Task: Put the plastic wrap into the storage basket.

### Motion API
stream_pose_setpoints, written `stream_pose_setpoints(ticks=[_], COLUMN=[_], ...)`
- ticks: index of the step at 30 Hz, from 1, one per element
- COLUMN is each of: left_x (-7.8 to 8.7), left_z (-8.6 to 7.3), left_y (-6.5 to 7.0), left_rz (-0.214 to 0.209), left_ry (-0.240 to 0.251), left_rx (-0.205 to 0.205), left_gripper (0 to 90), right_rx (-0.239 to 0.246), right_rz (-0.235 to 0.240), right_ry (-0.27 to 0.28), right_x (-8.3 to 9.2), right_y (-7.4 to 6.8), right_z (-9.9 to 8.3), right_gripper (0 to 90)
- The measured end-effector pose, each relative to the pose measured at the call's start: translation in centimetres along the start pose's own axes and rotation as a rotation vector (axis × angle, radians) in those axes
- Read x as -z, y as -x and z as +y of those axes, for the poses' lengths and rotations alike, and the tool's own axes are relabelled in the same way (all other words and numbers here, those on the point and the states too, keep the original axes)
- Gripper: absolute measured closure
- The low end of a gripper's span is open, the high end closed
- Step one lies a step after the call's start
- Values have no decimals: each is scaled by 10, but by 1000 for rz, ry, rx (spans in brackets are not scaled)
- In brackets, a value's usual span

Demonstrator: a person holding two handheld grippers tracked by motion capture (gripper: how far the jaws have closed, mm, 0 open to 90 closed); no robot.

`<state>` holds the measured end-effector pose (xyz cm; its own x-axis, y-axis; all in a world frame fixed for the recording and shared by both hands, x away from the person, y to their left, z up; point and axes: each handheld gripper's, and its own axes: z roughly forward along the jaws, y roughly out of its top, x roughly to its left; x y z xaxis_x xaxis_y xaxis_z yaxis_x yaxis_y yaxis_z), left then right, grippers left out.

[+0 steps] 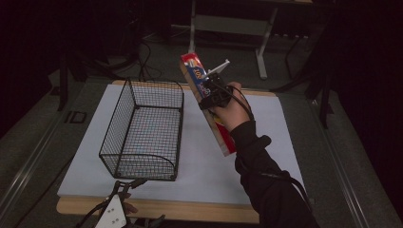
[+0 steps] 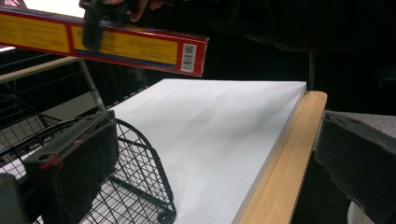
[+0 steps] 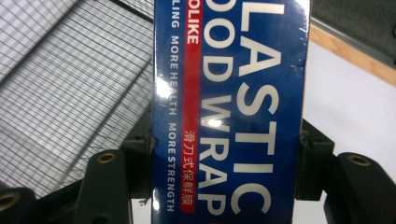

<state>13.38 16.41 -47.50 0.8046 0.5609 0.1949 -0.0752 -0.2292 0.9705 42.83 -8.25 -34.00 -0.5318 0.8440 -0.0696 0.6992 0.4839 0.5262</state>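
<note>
We see a white-topped surface (image 1: 199, 156) with a wire basket (image 1: 142, 130) standing on its left side. Our right tool (image 1: 214, 92) clamps a long box of plastic wrap (image 1: 209, 102) (tilted, in the air) just right of the basket. Our left tool (image 1: 124, 191) waits open at the near edge.

Wooden worktop (image 1: 161, 209) with pale edge, covered by a white sheet (image 1: 209, 156). Black wire basket (image 1: 142, 133) standing on the sheet, toward its left side.
</note>
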Motion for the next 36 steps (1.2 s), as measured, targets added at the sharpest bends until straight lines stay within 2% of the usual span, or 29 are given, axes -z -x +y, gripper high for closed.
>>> stream_pose_setpoints(ticks=[8,20,27,29,32,36], left_x=[1,0,2,2,2,3], left_z=[0,1,1,1,1,1], left_y=[0,0,-1,-1,-1,-1], left_rz=[-1,-3,-3,-2,7,13], left_ry=[1,1,8,9,6,9], left_rx=[0,2,6,6,6,6], left_gripper=[1,1,1,1,1,1], right_rx=[23,62,70,75,94,93], right_rz=[38,61,92,113,127,139], right_ry=[33,68,100,104,116,151], right_x=[-1,-5,-7,-7,-7,-11], right_y=[-25,-64,-85,-91,-106,-123], right_z=[15,34,47,51,57,62], right_gripper=[394,394,394,394,394,395])
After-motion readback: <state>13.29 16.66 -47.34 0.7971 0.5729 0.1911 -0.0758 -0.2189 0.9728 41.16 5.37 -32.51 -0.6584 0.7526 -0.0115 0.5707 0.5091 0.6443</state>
